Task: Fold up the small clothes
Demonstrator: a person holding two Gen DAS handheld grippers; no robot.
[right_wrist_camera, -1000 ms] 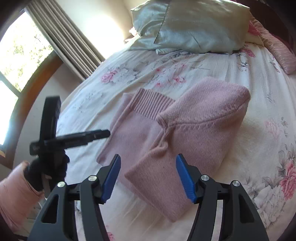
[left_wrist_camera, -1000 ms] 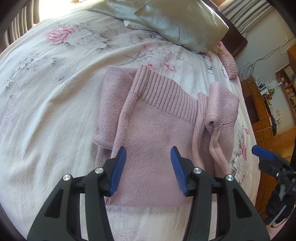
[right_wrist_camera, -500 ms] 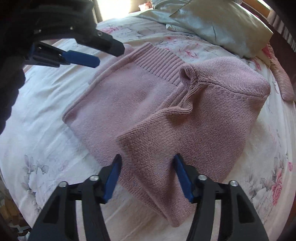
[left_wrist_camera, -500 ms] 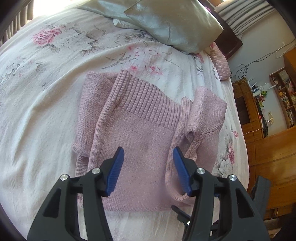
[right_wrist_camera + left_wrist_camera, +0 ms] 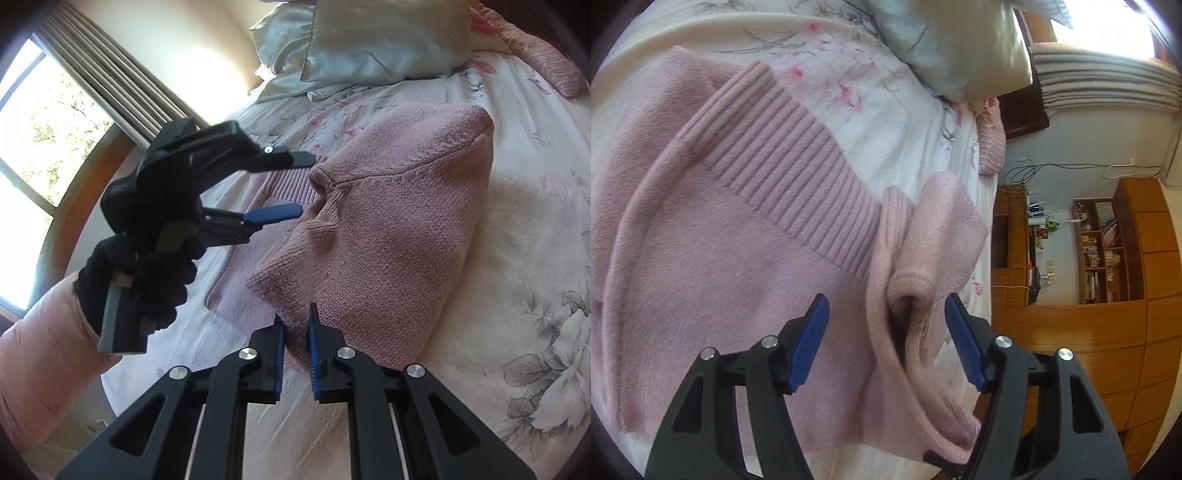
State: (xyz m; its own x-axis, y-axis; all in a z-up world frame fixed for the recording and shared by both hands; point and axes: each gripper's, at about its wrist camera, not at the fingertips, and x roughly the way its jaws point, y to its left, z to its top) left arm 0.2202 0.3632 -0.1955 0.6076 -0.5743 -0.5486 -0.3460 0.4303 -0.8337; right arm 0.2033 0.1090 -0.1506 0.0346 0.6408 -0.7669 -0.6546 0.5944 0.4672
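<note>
Right gripper (image 5: 295,334) at 6 o'clock in its own view, pads nearly together, pinching the near edge of the pink sweater (image 5: 388,236). Sweater lies on the floral sheet (image 5: 517,229), its right part folded over the body. Left gripper (image 5: 295,184) at 9 o'clock, held in a gloved hand (image 5: 147,273), fingers wide apart, hovering over the sweater. In the left view the left gripper (image 5: 886,325) straddles a rolled sleeve (image 5: 916,295). Ribbed hem (image 5: 790,166) at 11 o'clock; pillow (image 5: 384,40) at 12 o'clock beyond.
</note>
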